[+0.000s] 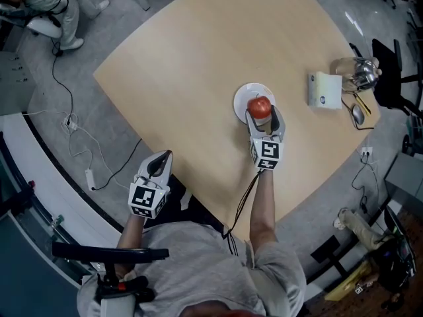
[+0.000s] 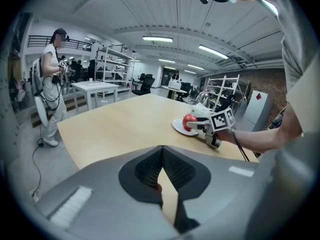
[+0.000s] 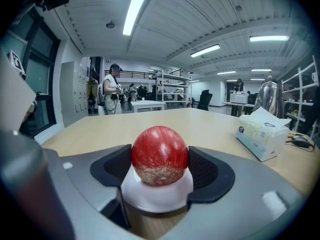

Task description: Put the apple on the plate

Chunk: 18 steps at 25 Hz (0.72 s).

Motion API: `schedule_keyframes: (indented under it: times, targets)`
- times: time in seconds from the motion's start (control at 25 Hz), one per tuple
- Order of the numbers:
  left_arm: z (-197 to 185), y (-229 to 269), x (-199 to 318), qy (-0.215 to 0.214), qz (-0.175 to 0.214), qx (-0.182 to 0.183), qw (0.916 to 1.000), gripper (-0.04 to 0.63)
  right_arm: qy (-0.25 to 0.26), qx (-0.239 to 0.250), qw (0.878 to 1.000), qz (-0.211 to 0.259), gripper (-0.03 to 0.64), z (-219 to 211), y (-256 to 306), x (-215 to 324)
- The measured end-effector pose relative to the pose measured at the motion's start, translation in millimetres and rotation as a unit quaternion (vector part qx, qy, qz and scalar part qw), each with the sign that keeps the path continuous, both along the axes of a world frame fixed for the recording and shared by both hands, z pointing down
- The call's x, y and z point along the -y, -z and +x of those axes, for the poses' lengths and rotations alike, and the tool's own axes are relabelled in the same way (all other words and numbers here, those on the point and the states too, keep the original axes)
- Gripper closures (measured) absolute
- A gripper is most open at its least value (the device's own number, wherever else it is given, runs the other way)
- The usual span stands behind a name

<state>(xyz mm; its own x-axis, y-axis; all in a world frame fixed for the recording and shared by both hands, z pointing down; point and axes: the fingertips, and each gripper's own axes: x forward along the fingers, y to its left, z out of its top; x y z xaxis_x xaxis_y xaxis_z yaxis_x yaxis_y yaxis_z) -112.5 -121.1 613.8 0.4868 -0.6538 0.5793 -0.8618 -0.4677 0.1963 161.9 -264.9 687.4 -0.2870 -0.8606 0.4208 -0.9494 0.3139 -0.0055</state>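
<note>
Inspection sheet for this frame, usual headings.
Surface: wooden table, mostly bare.
Job's things: red apple sits on the white plate, between the right jaws.
Clutter: tissue box and metal kettle at the table's far right edge.
Grippers: right gripper shut on the apple; left gripper shut, empty, off the near table edge.
Cables: one cable trails from the right gripper; floor cables left of the table.
Surroundings: person, office chair, shelving.
</note>
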Motion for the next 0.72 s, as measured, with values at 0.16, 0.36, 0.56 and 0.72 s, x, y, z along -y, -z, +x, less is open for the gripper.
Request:
schedule_keyframes:
  times: [0.16, 0.36, 0.56, 0.72]
  targets:
    - [-3, -1, 0, 0.002, 0.002, 0.000, 1.0000, 0.575, -0.003, 0.001, 1.000, 0.005, 0.258, 0, 1, 0]
    - [-2, 4, 0, 0.001, 0.009, -0.002, 1.0000, 0.575, -0.006, -0.002, 1.000, 0.010, 0.258, 3, 8, 1]
    - [-7, 14, -4, -0.003, 0.018, -0.006, 0.9998, 0.575, -0.010, -0.004, 1.000, 0.018, 0.258, 1, 24, -2]
    - [-8, 21, -5, -0.005, 0.028, -0.010, 0.9995, 0.575, -0.014, -0.005, 1.000, 0.024, 0.259, 2, 34, -6]
